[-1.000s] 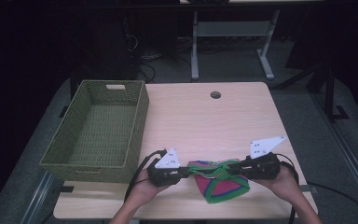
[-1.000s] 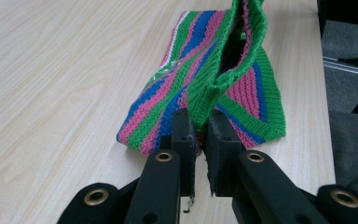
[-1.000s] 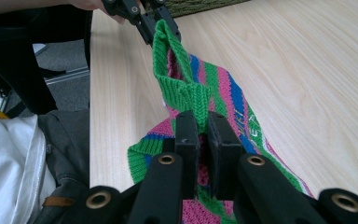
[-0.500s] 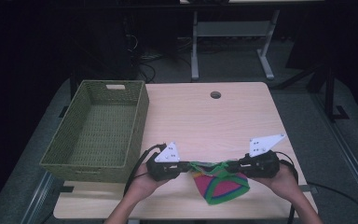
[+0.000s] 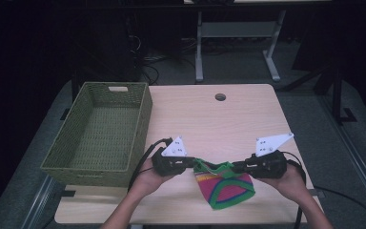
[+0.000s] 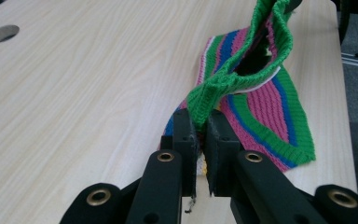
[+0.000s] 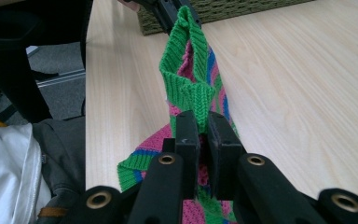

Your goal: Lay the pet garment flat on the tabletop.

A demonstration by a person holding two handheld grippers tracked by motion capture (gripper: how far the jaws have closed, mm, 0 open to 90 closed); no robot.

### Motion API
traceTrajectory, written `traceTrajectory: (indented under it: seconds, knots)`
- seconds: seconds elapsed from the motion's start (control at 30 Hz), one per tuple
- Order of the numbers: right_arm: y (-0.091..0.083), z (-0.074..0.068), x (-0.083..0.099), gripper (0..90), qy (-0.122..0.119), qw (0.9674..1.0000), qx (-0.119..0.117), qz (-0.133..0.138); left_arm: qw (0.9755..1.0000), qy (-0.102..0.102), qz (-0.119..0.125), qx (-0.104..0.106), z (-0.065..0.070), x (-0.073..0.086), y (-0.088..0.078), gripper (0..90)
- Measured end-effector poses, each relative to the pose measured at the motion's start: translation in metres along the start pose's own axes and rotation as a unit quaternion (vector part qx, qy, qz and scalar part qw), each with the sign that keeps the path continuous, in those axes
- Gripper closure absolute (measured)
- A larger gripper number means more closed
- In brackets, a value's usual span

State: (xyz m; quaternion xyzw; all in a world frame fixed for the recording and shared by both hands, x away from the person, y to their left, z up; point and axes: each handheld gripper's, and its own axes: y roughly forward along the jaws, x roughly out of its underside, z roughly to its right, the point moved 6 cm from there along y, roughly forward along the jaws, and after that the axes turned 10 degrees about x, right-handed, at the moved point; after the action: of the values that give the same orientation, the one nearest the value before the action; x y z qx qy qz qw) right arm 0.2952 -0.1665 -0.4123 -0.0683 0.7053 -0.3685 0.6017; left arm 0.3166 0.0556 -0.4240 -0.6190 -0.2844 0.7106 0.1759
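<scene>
A striped knit hat point(image 5: 226, 187), green, pink and blue, lies near the table's front edge with its green brim lifted. My left gripper point(image 5: 192, 163) is shut on the brim's left end, and in the left gripper view the green band point(image 6: 223, 84) runs up from between the closed jaws point(image 6: 203, 128). My right gripper point(image 5: 237, 167) is shut on the brim's right end; in the right gripper view the folded green rib point(image 7: 191, 88) sticks out from its jaws point(image 7: 204, 122). The brim hangs slack between the two grippers, and the hat's body point(image 6: 265, 107) rests on the wood.
A green woven basket point(image 5: 100, 136) stands empty on the table's left side, close to my left hand. A round cable hole point(image 5: 220, 97) sits at the table's far middle. Bare wood point(image 5: 228, 124) stretches beyond the hat. Dark floor and a desk frame point(image 5: 236, 38) lie behind.
The left gripper has risen a little and shifted slightly, lifting its end of the brim. The right gripper has stayed in place, and both keep their hold.
</scene>
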Motion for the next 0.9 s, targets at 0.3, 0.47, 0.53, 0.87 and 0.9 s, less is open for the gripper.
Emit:
traceTrajectory:
  seconds: [0.3,0.47,0.53,0.87,0.9]
  knots:
    - [-0.003,0.015,-0.001,83.5,0.011,0.9999,0.011,-0.002,0.9999,-0.007,-0.008,0.0,-0.016,-0.009,0.007,83.8]
    - [-0.004,0.025,-0.003,83.5,0.016,0.9997,0.018,-0.009,0.9998,-0.007,-0.016,-0.003,-0.025,-0.015,0.01,83.8]
    - [-0.003,0.029,-0.006,83.5,0.017,0.9996,0.021,-0.009,0.9998,-0.008,-0.019,-0.005,-0.03,-0.017,0.011,83.8]
    - [0.0,0.047,-0.012,83.5,0.023,0.9992,0.023,-0.025,0.9995,-0.017,-0.025,-0.01,-0.044,-0.024,0.014,83.8]
    - [0.0,0.048,-0.012,83.5,0.025,0.9991,0.023,-0.025,0.9995,-0.019,-0.024,-0.011,-0.046,-0.025,0.015,83.8]
